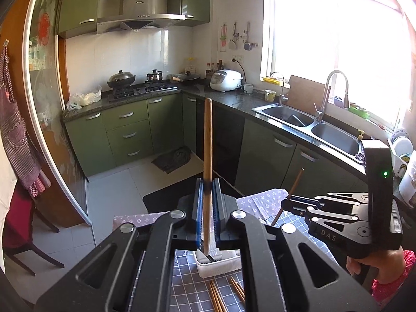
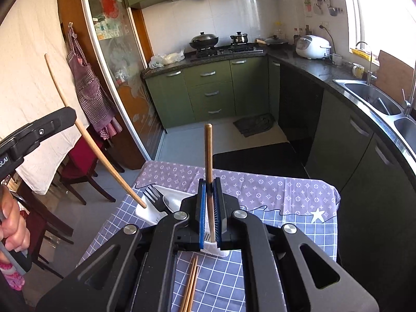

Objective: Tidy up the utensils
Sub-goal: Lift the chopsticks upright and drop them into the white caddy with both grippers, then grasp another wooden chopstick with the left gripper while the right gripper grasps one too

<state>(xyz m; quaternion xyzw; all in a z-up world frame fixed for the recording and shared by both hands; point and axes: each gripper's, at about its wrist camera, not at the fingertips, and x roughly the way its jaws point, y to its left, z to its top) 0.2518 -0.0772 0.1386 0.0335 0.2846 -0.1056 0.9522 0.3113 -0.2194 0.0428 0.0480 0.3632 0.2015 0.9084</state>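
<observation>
My left gripper (image 1: 207, 186) is shut on a wooden chopstick (image 1: 207, 156), held upright with its lower tip inside a white utensil tray (image 1: 218, 267). My right gripper (image 2: 210, 184) is shut on another wooden chopstick (image 2: 208, 156), also upright above the tray (image 2: 182, 195). The right gripper (image 1: 291, 202) and its chopstick (image 1: 292, 189) also show in the left wrist view. The left chopstick (image 2: 85, 132) shows in the right wrist view, its tip at the tray beside a black fork (image 2: 153, 197) and a spoon (image 2: 169, 202). Loose chopsticks (image 1: 215, 296) (image 2: 191, 283) lie on the checked cloth.
The table carries a blue checked cloth (image 2: 223, 278) and a purple patterned cloth (image 2: 273, 189). Green kitchen cabinets (image 1: 135, 135), a double sink (image 1: 312, 122) and a stove (image 1: 140, 88) stand beyond. A red chair (image 2: 80, 161) stands left of the table.
</observation>
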